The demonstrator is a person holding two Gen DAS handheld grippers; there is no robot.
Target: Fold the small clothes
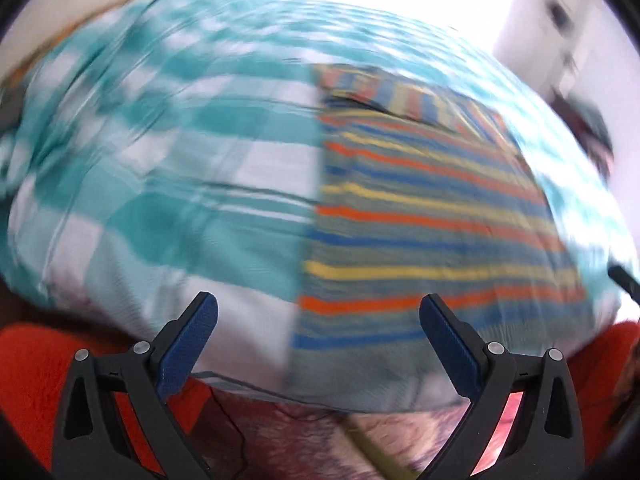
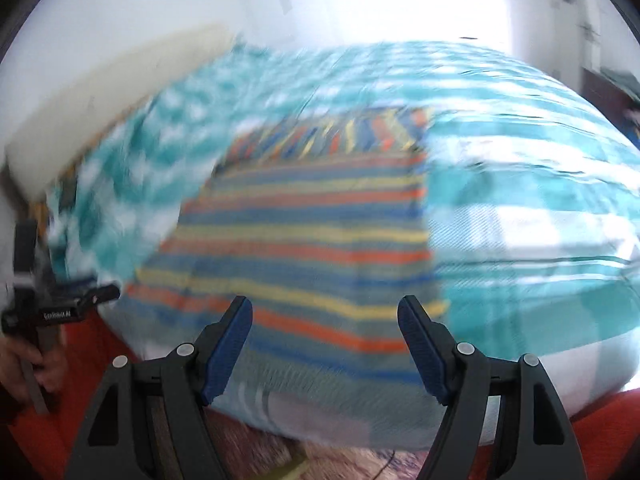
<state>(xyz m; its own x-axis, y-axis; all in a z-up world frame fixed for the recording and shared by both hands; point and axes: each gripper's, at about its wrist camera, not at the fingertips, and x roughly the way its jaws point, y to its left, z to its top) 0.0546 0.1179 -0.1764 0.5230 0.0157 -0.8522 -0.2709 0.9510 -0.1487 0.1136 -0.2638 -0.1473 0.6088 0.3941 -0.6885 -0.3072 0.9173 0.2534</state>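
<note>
Bed [image 1: 160, 184]: teal-and-white check cover, motion-blurred. White wall and bright window behind; pale headboard [image 2: 112, 92] at the far left in the right view. Red fabric [image 1: 36, 364] below the bed's near edge.

Striped cloth [image 2: 304, 240]: blue, orange, yellow bands, flat on the cover near the front edge. Bands run crosswise; long axis runs away from the cameras. Far end turned over.

Left gripper [image 1: 319, 344]: jaws spread, holding nothing, short of the cloth's near edge.

Right gripper [image 2: 325, 344]: jaws apart, empty, same position.
</note>
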